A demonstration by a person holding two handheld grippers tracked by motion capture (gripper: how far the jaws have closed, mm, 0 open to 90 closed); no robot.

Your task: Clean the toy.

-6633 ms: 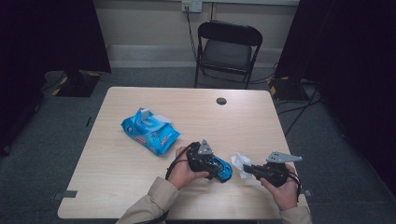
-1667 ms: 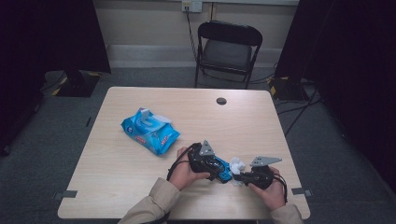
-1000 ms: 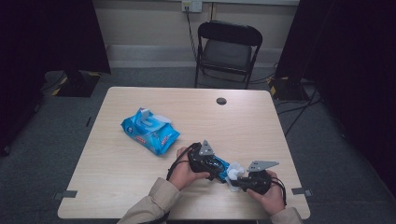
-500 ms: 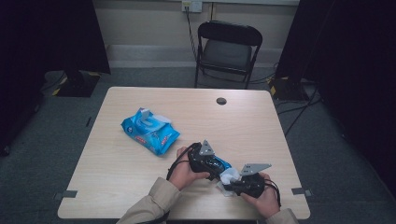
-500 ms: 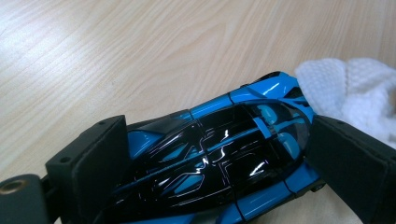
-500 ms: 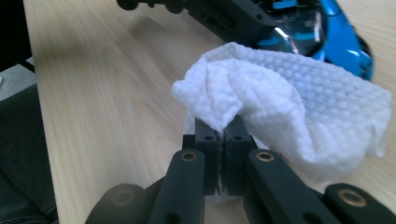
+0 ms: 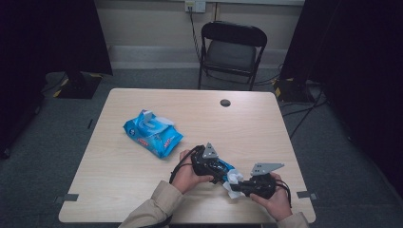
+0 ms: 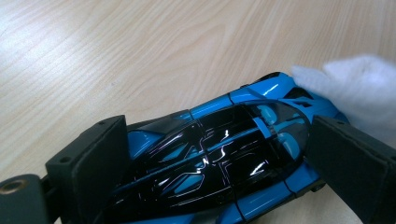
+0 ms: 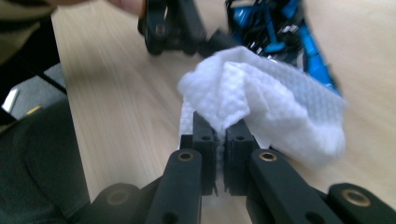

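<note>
Near edge of the table (image 7: 142,190), both hands in close. Left gripper (image 7: 223,172) clamped across a blue and black toy car (image 8: 224,154), one black pad on each flank, car lying flat on the wood with its far end pointing toward the right hand. Right gripper (image 7: 240,186) pinched tight on a white wipe (image 9: 266,102), jaws closed to a sliver with the cloth bunched up and billowing out ahead of them. Wipe pressed against the far end of the car, touching the blue bodywork there, clear in the left gripper view (image 8: 359,93) as a white fold just past the tip. Seen from the right gripper, left gripper's dark body at the top, car beside it behind the wipe. Farther up the table, well apart, a blue pack of wipes (image 7: 153,133) with a sheet poking from its top. Small dark round grommet (image 7: 225,102) near the far edge.
</note>
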